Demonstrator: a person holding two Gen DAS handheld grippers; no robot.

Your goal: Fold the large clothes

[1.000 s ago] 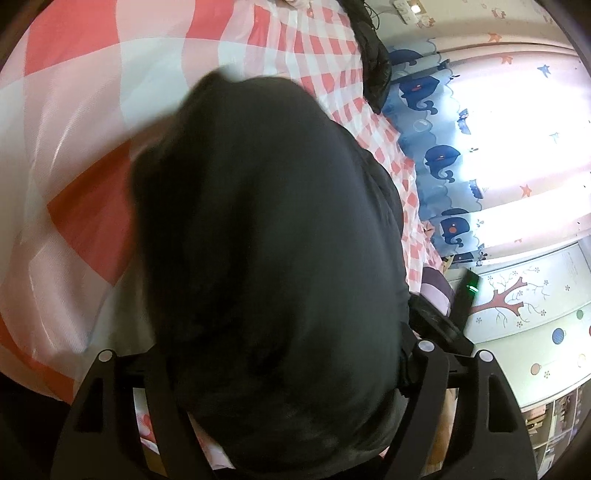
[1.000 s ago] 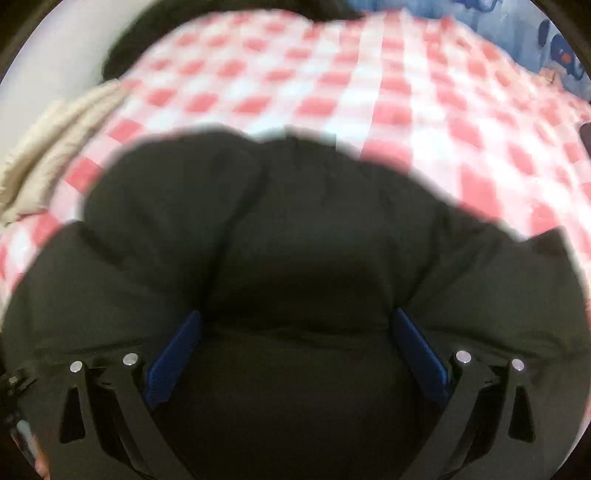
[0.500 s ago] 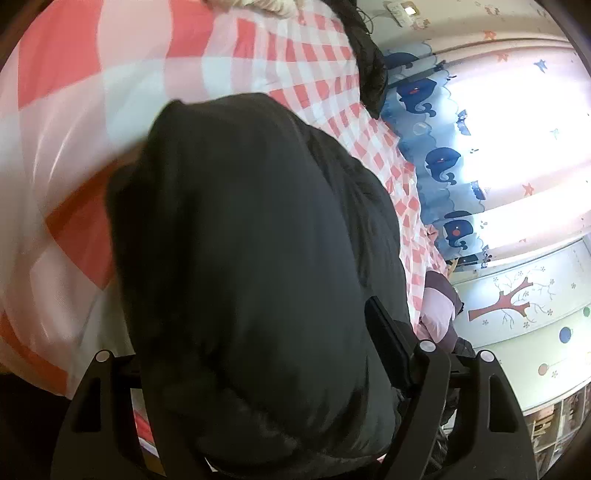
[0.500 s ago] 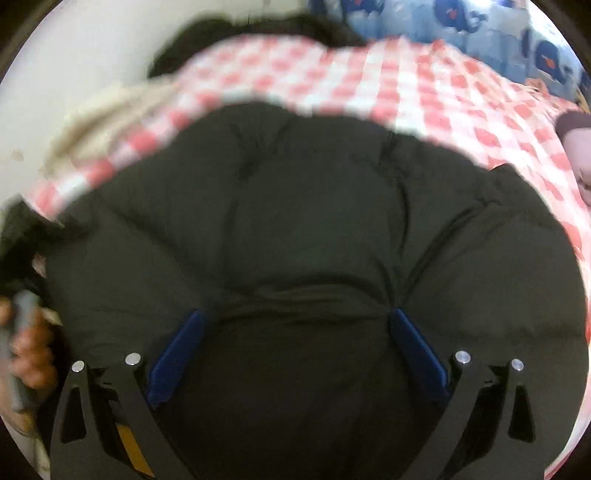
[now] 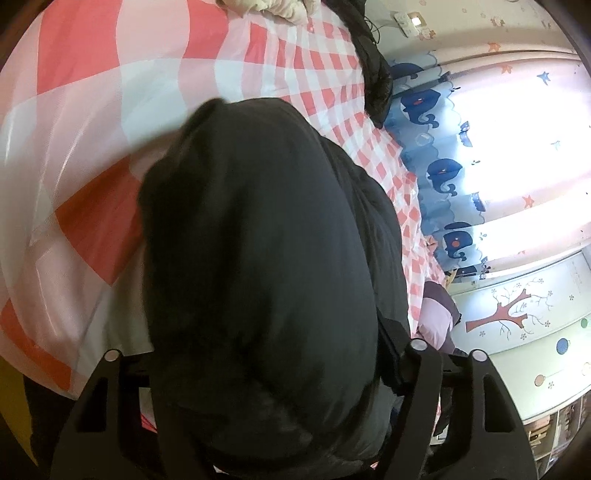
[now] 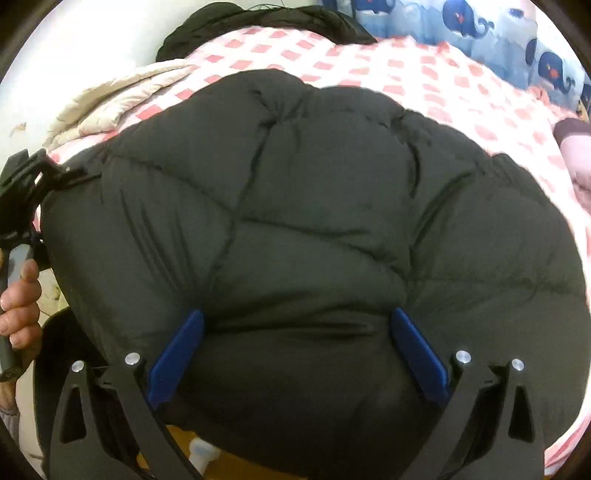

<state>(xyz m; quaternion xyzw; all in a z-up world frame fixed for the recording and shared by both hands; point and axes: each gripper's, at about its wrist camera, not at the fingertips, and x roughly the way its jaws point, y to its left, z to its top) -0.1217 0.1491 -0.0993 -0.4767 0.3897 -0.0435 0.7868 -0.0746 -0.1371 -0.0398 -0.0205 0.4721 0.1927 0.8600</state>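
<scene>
A bulky black quilted down jacket (image 6: 314,206) lies over the near edge of a bed with a red and white checked sheet (image 6: 424,77). My right gripper (image 6: 295,332) has its blue fingers (image 6: 177,354) spread wide around a thick bulge of the jacket, which fills the gap between them. My left gripper (image 5: 258,369) grips the jacket's left end; the jacket (image 5: 258,258) bulges between its black arms and hides the fingertips. The left gripper and the hand holding it show in the right wrist view (image 6: 22,206).
A cream quilted blanket (image 6: 110,99) lies at the bed's far left. Another black garment (image 6: 258,18) lies at the bed's far edge. A whale-print curtain (image 5: 443,177) hangs by a bright window. A purple garment (image 5: 439,314) lies at the bed's right end.
Both grippers have drawn back towards the bed's near edge with the jacket held between them. More of the jacket and the sheet now shows, and the left gripper has come into the right wrist view.
</scene>
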